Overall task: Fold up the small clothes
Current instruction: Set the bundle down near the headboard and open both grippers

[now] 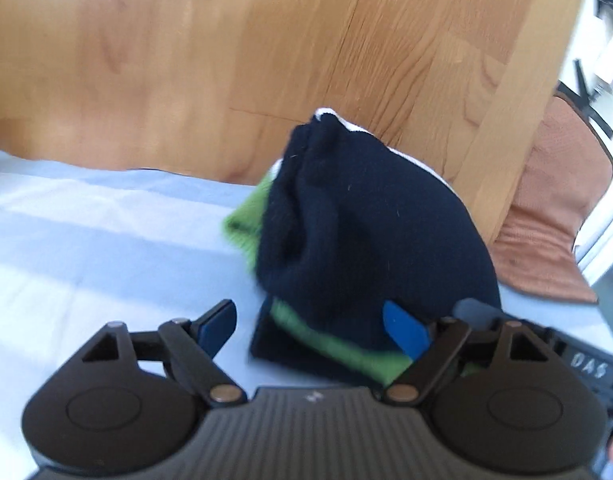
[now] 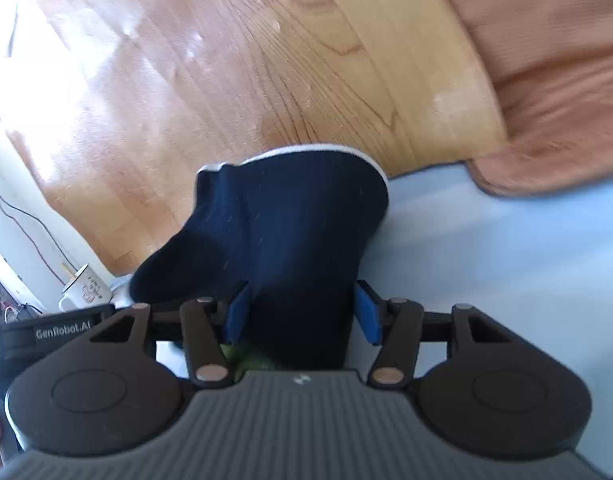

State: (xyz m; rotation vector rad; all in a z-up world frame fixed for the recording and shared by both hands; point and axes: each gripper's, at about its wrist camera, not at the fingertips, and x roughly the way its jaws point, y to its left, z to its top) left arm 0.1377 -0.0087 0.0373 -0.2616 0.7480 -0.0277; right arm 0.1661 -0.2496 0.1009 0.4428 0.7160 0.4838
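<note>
Because the navy sock (image 1: 362,220) is knitted, soft and very light, it will sag and bunch wherever it is unsupported, and it shows that now: in the left wrist view it stands as a crumpled hump with lime-green bands and a thin white edge, lying on the pale blue sheet (image 1: 86,240) close to the sheet's far edge, where the wooden floor (image 1: 186,60) begins. A rust-brown cushion (image 1: 554,216) lies toward the far right corner of the sheet.

The left gripper (image 1: 314,330) is spread wide; the sock's green-banded end sits between its blue pads, and I cannot tell whether either pad touches it. The right gripper (image 2: 300,312) is also parted, its pads flanking the sock's (image 2: 274,232) dark body, seemingly without squeezing.

Best hold, in my judgement, is the ribbed cuff or the toe end, pinching through both layers, since a single layer would slip and stretch. A white mug (image 2: 84,292) stands on the floor, well apart.
</note>
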